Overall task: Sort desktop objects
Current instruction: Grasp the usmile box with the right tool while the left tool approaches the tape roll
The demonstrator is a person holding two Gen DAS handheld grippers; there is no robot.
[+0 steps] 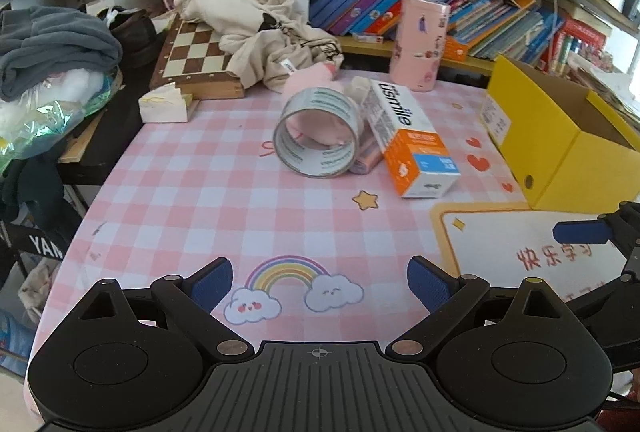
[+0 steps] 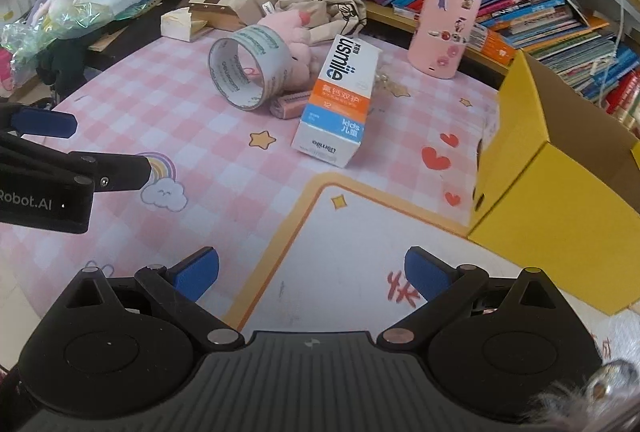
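While both grippers hang with fingers apart and empty, the toothpaste box [image 2: 338, 100] lies far ahead, long axis pointing away, nearer the right gripper [image 2: 312, 272] than the left gripper [image 1: 320, 284].

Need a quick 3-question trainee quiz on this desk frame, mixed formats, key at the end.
1. True or false: the left gripper is shut on the tape roll.
2. Which object touches the tape roll's right side? A) pink tin B) toothpaste box C) yellow box
3. Fill in: the chessboard is partly covered by a cream-coloured ____.

Key: 1 false, since both it and the right gripper stand open and hold nothing; 2 B; 3 cloth bag.
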